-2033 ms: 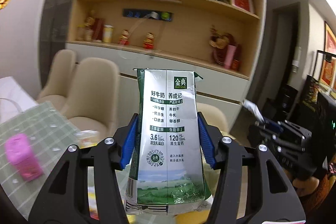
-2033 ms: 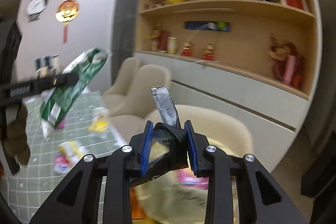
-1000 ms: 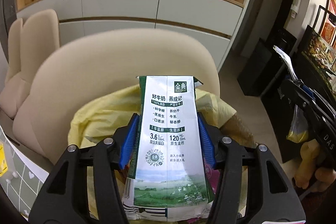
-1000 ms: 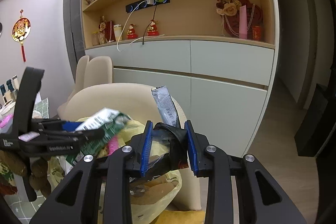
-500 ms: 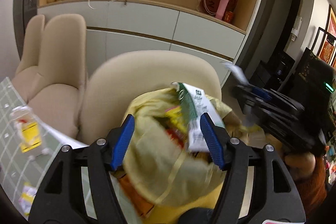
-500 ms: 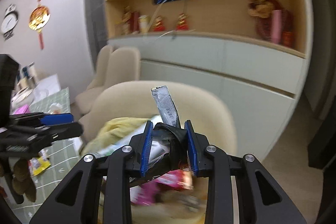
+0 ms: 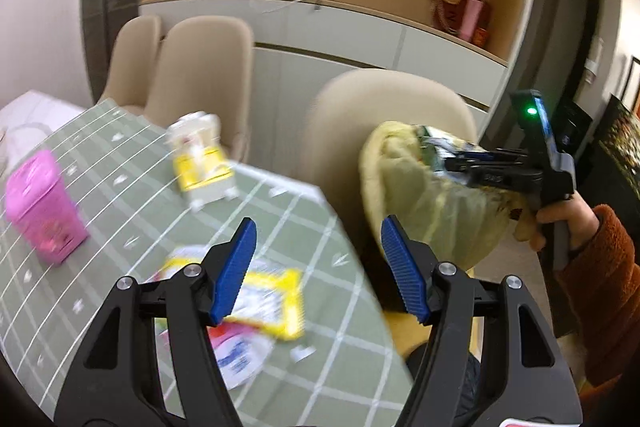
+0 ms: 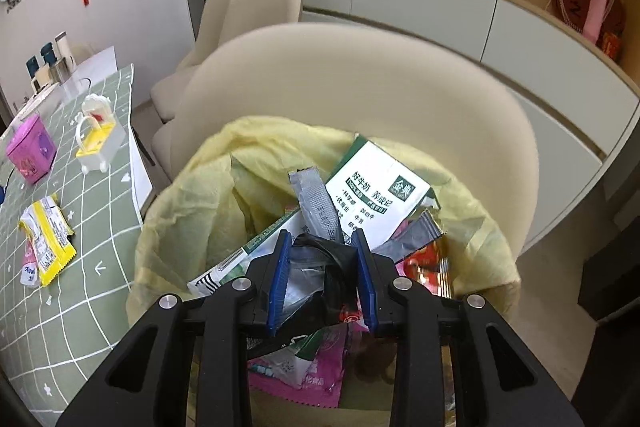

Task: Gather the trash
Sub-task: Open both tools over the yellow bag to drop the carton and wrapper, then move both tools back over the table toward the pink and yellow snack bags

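Note:
My left gripper (image 7: 318, 267) is open and empty above the table edge. Under it lies a yellow snack wrapper (image 7: 264, 301) on the green checked tablecloth (image 7: 120, 195). My right gripper (image 8: 322, 277) is shut on a crumpled silver and black wrapper (image 8: 316, 211), held over the yellow trash bag (image 8: 192, 203). The milk carton (image 8: 376, 195) lies inside that bag among other wrappers. The bag also shows in the left wrist view (image 7: 420, 199), with my right gripper (image 7: 492, 167) at its mouth.
A pink box (image 7: 40, 203) and a small white and yellow toy bag (image 7: 202, 159) stand on the table. Beige chairs (image 8: 360, 99) stand behind the bag and the table. A cabinet wall with shelves (image 7: 340, 23) runs along the back.
My left gripper let the milk carton drop into the yellow bag, opened, and swung left over the table. My right gripper moved over the bag, still shut on the wrapper.

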Available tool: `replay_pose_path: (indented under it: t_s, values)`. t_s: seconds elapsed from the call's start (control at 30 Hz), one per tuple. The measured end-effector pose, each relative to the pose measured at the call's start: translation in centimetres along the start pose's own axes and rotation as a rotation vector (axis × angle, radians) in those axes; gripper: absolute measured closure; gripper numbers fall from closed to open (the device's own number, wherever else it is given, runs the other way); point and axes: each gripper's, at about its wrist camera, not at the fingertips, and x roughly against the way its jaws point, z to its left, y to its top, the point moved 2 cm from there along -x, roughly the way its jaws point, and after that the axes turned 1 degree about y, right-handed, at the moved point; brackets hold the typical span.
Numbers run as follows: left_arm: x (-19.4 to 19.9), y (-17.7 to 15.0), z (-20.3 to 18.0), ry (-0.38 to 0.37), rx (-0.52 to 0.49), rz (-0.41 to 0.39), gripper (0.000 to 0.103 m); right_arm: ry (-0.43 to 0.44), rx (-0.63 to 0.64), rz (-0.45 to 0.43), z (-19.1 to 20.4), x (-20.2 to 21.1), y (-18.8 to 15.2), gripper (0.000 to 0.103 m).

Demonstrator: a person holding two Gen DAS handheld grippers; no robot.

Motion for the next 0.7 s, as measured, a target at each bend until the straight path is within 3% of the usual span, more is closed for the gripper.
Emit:
replay_pose_path:
  t_s: [0.13,0.2,0.23,0.4,0.6,0.7]
  values:
    - [0.8,-1.1,3.0,0.043,0.053,0.006,0.041,0.029,-0.035,-0.022,-0.3,1.1,-0.1,0.071]
    - [1.3,-1.7,4.4,0.055,0.072,0.006,0.041,0.032,-0.035,-0.039,-0.1,1.8,-0.1,0.065]
    - [1.3,-1.8,4.8,0.06,0.077,0.004,0.041,0.011,-0.032,-0.052,0.1,2.4,-0.1,0.06]
    - [2.1,-2.6,7.4,0.092,0.111,-0.008,0.04,-0.046,-0.012,-0.116,1.6,5.1,0.3,0.059]
    - [2.0,-3.3,10.3,0.136,0.155,-0.001,0.04,-0.001,0.041,-0.23,5.4,8.4,0.5,0.058]
    - [2.0,-3.9,11.2,0.155,0.162,0.017,0.04,0.043,0.096,-0.28,7.8,9.0,0.5,0.048]
